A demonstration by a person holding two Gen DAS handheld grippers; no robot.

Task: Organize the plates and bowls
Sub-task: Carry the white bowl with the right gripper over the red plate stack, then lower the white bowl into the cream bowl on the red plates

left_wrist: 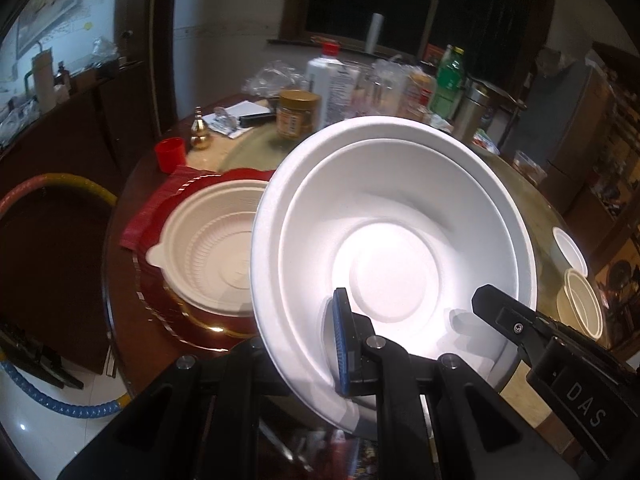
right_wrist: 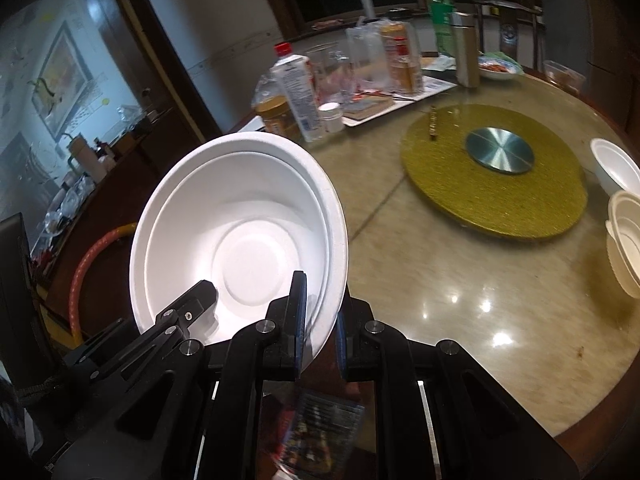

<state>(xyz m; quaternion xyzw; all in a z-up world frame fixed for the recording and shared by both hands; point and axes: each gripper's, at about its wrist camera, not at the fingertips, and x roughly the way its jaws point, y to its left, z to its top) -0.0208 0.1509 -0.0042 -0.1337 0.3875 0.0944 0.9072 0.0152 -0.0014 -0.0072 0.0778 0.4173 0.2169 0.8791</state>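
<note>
The white bowl (left_wrist: 394, 224) is up off the table, tipped so its open mouth faces back at both cameras and its base points away and downward; it's round, so there's no long axis to call. Look inside the rim and there's a second rim line nested there (it looks like two bowls stacked, though I can't be sure).

Count around it: one cream ridged plate (left_wrist: 208, 248) sitting on a red tray (left_wrist: 172, 196) to the left in the left wrist view. Over at the right edge of the marble table (right_wrist: 440, 280), one small white bowl (right_wrist: 616, 168) and, just beside it, a cream stack (right_wrist: 626, 240) of nested bowls, number unclear. One gold turntable (right_wrist: 492, 176) sits mid-table.

Now the jaws. The left gripper (left_wrist: 340, 352) is pinched down on the bowl's near rim, its blue pad (left_wrist: 339, 344) flat against the inner wall. The right gripper (right_wrist: 320, 332) is clamped on the rim too, one finger inside and one outside, barely any gap. Both are gripping the same bowl, on opposite parts of the rim.
</note>
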